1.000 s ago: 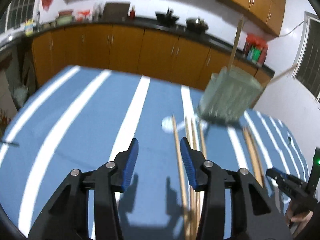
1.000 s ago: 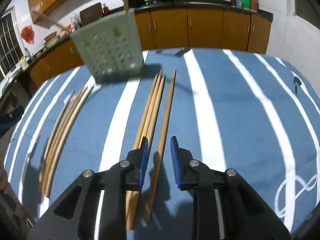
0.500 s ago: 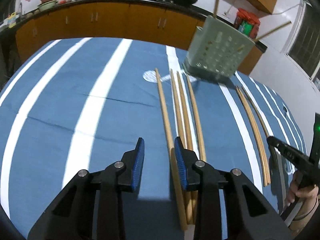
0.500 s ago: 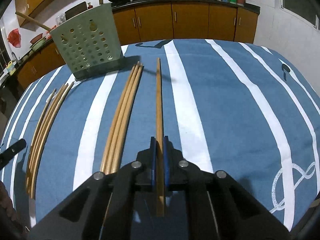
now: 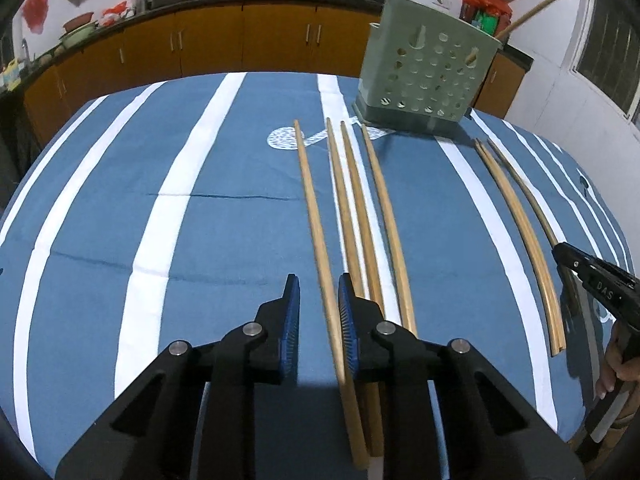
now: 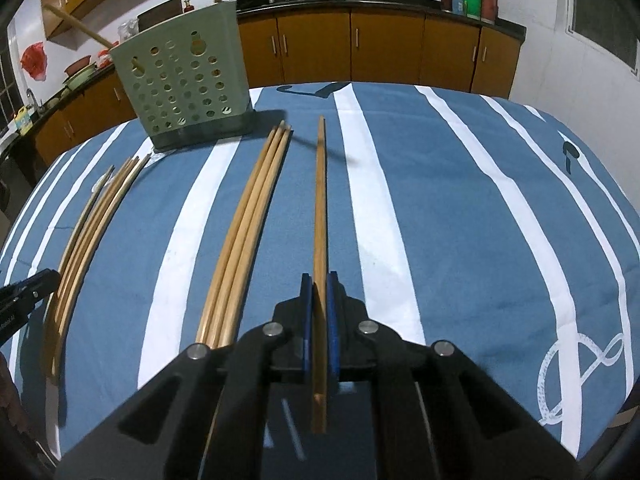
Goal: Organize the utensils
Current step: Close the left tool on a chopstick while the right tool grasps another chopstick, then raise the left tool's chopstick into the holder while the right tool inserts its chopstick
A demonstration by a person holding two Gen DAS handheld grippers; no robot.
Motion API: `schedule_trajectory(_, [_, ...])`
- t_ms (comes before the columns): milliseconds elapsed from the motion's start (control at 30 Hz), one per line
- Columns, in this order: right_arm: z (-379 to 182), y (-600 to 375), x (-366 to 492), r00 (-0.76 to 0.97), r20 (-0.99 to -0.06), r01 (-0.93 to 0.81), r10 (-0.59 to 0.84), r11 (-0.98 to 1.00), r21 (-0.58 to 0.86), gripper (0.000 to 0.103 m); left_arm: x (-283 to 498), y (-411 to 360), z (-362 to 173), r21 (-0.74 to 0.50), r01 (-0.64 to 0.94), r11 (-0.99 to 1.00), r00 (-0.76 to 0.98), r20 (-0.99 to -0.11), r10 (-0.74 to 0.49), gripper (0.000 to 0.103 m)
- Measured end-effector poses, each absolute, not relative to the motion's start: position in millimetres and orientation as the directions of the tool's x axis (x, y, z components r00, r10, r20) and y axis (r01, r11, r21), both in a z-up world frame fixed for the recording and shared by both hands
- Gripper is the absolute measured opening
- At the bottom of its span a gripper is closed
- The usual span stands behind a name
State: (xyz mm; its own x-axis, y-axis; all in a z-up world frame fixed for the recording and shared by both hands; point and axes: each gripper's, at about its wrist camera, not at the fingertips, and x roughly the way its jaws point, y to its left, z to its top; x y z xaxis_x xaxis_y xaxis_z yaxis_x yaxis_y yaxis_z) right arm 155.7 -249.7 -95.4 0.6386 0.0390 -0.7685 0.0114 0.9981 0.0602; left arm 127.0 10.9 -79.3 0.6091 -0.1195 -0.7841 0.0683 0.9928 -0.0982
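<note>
A green perforated utensil holder [image 5: 426, 76] stands at the far side of the blue striped tablecloth [image 5: 120, 200], with chopsticks poking out of it; it also shows in the right wrist view [image 6: 184, 92]. Several wooden chopsticks lie on the cloth. My left gripper [image 5: 318, 292] is open, its jaws either side of the leftmost chopstick [image 5: 316, 224], which touches the right pad. My right gripper [image 6: 319, 292] is shut on a single chopstick [image 6: 320, 208], held slightly above the cloth. A bundle of three chopsticks [image 6: 248, 224] lies to its left.
Another group of chopsticks lies at the cloth's edge [image 5: 516, 236], also in the right wrist view [image 6: 88, 232]. The other gripper's tip shows in each view [image 5: 592, 276] [image 6: 24, 296]. Kitchen cabinets [image 6: 380, 52] and a counter with pans stand behind the table.
My right gripper closed on a single chopstick and lifted it slightly. My left gripper came down over the leftmost chopstick and narrowed its jaws around it.
</note>
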Motion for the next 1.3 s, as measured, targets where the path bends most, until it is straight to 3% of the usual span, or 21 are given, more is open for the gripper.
schedule_trajectory(233, [-96,-242,155,0.645,-0.763,-0.018,0.037,0.999,0.033,0.009,131,8,-80,-0.047,0.064,0.997,0.612,-0.787,-0.076,0.008])
schedule_trajectory(567, [-96,-257,176,0.651,-0.759,0.043,-0.008,0.999,0.026,0.009,158,51,-79,-0.082,-0.046,0.996,0.622,-0.782,-0.036,0.008])
schedule_trajectory(1300, [-98,-262,177,0.651,-0.759,0.048,0.003,0.998,0.045,0.009,157,54,-79,-0.113,-0.061,0.992,0.636,-0.770,-0.049,0.009])
